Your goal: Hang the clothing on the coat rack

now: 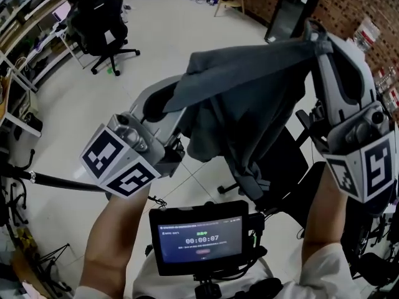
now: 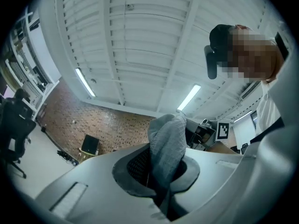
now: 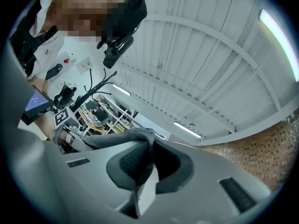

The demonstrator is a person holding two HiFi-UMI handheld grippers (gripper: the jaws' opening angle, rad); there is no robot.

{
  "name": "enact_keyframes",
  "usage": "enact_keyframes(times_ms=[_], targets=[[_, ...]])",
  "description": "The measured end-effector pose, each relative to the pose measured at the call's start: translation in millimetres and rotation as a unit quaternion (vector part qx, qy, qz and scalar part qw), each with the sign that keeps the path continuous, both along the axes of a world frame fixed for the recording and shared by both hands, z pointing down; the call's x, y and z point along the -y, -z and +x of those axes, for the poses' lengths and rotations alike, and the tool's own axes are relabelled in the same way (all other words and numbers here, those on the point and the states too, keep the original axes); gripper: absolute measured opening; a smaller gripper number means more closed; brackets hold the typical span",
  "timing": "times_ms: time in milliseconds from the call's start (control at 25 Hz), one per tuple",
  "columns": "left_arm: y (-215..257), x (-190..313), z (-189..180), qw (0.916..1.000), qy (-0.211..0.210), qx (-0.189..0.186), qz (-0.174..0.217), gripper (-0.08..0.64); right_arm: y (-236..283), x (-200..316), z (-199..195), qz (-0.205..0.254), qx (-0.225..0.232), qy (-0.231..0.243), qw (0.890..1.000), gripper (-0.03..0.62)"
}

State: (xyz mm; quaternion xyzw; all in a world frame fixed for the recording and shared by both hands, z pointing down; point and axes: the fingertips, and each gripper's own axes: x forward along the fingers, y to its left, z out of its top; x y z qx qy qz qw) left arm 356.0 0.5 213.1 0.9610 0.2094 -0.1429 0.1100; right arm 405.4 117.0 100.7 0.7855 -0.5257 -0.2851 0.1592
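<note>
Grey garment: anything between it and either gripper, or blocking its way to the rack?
Nothing between: left gripper and right gripper are both shut on the grey garment, held up above a black chair. A black branched stand, likely the rack, shows only in the right gripper view; that path can't be judged.

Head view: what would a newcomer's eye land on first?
A grey garment stretched across mid-frame, clamped at one end by the left gripper and at the other by the right gripper, folds sagging between them. At bottom centre a small lit screen shows a timer; a black office chair stands upper left.
</note>
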Motion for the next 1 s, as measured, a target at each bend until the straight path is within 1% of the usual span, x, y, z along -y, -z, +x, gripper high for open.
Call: enact_keyframes(times_ms=[120, 360, 440, 560, 720, 760, 880, 1000], targets=[[11, 25, -22, 0.9995, 0.03, -0.008, 0.003, 0.017, 9, 26, -13, 0.008, -0.003, 0.016, 1.0, 0.017], [36, 78, -74, 0.9944, 0.102, -0.029, 0.007, 0.017, 26, 88, -49, 0.025, 0.0, 0.082, 0.996, 0.017], [48, 94, -96, 0.9912, 0.127, -0.036, 0.01, 0.017, 33, 106, -65, 0.028, 0.0, 0.104, 0.994, 0.017], [67, 121, -133, 0.9837, 0.172, -0.049, 0.021, 0.017, 40, 135, -87, 0.032, 0.003, 0.138, 0.99, 0.017], [79, 151, -181, 0.9775, 0.203, -0.052, 0.021, 0.017, 43, 168, -126, 0.026, 0.007, 0.16, 0.987, 0.018], [82, 161, -194, 0.9744, 0.217, -0.053, 0.023, 0.017, 44, 181, -138, 0.027, 0.005, 0.172, 0.985, 0.017], [94, 195, -238, 0.9611, 0.266, -0.058, 0.043, 0.017, 50, 224, -176, 0.034, -0.001, 0.221, 0.975, 0.018], [104, 218, -282, 0.9488, 0.304, -0.06, 0.06, 0.017, 55, 259, -217, 0.035, 0.002, 0.261, 0.965, 0.017]])
